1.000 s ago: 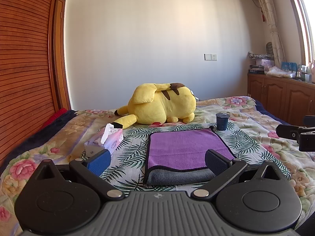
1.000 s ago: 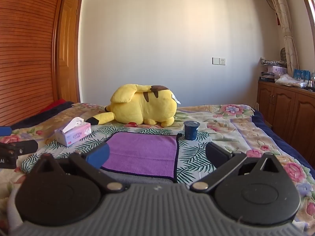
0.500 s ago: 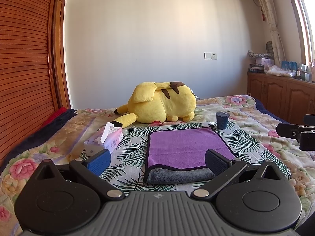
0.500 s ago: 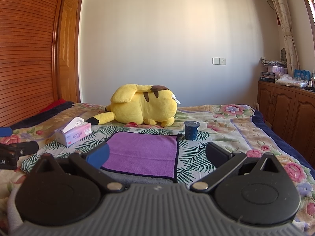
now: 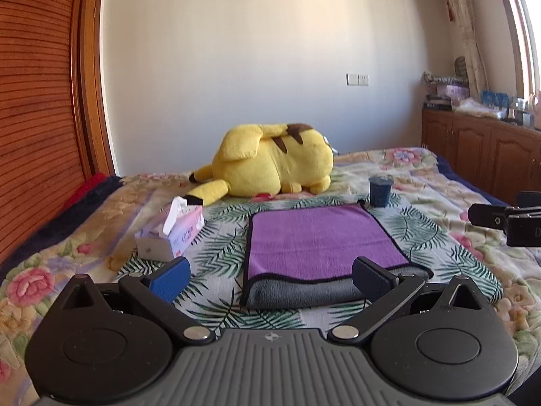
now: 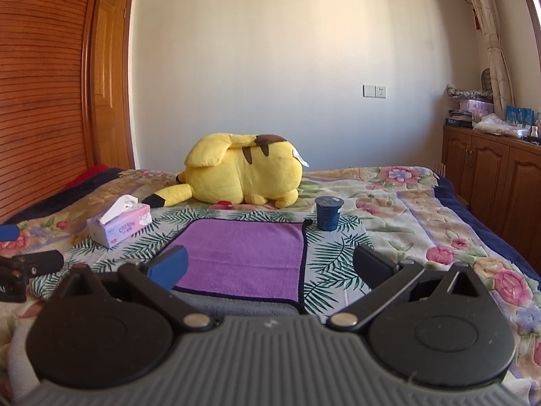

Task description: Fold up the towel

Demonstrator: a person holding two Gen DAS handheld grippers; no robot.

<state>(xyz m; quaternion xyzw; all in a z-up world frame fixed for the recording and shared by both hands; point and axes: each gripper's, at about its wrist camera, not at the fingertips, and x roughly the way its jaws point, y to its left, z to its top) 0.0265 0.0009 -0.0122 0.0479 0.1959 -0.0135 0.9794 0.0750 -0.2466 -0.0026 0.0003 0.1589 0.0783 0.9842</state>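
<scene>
A purple towel (image 5: 314,240) with a dark hem and grey underside lies folded flat on the bed; it also shows in the right wrist view (image 6: 243,257). My left gripper (image 5: 270,275) is open and empty, hovering just before the towel's near grey edge. My right gripper (image 6: 270,267) is open and empty, over the towel's near right part. The right gripper's body shows at the right edge of the left wrist view (image 5: 507,220); the left gripper's body shows at the left edge of the right wrist view (image 6: 27,267).
A yellow plush toy (image 5: 270,165) lies behind the towel. A pink tissue box (image 5: 170,235) sits to its left, a dark blue cup (image 5: 380,191) at its far right corner. Wooden wardrobe (image 5: 37,118) on the left, wooden cabinets (image 5: 473,155) on the right.
Both grippers have risen or tilted very slightly; the scene sits a touch lower in view. The towel has not moved.
</scene>
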